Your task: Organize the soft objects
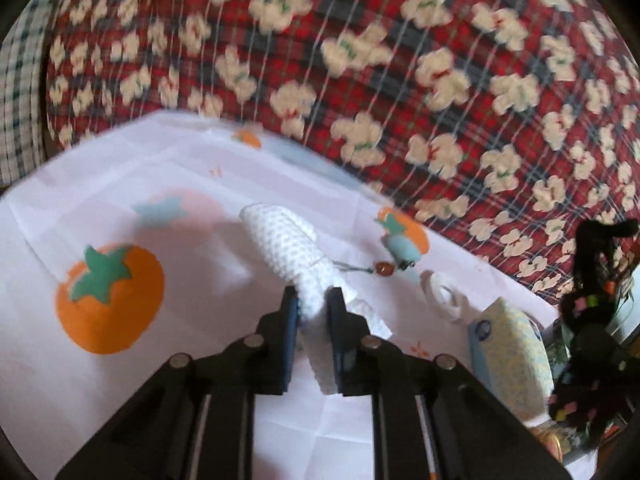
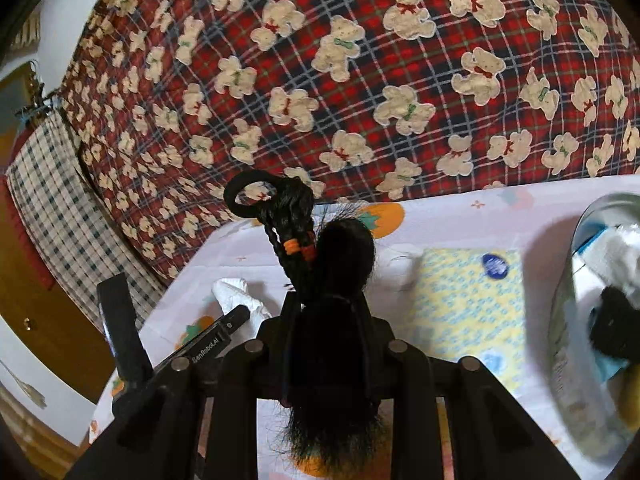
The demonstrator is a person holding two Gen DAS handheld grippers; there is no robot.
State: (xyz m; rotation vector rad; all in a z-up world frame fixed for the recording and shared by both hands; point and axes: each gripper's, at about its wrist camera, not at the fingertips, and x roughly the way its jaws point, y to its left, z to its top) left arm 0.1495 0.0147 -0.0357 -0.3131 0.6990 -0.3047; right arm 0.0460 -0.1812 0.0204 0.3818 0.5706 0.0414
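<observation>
Tissue pack beside hairpiece clamped in right hand-held gripper; left hand-held gripper pinching white cloth.

White waffle-knit cloth, black braided hairpiece with orange bands, white sheet with orange persimmons, red plaid blanket with cream bears, yellow dotted tissue pack

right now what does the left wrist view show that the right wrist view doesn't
Only the left wrist view shows the left gripper shut on a white knitted cloth, and a small blue charm lying beside it. Only the right wrist view shows a metal bowl holding items, and the right gripper shut on the black hairpiece. Both show the hairpiece, the yellow tissue pack, the tomato-print sheet and the bear blanket.
</observation>
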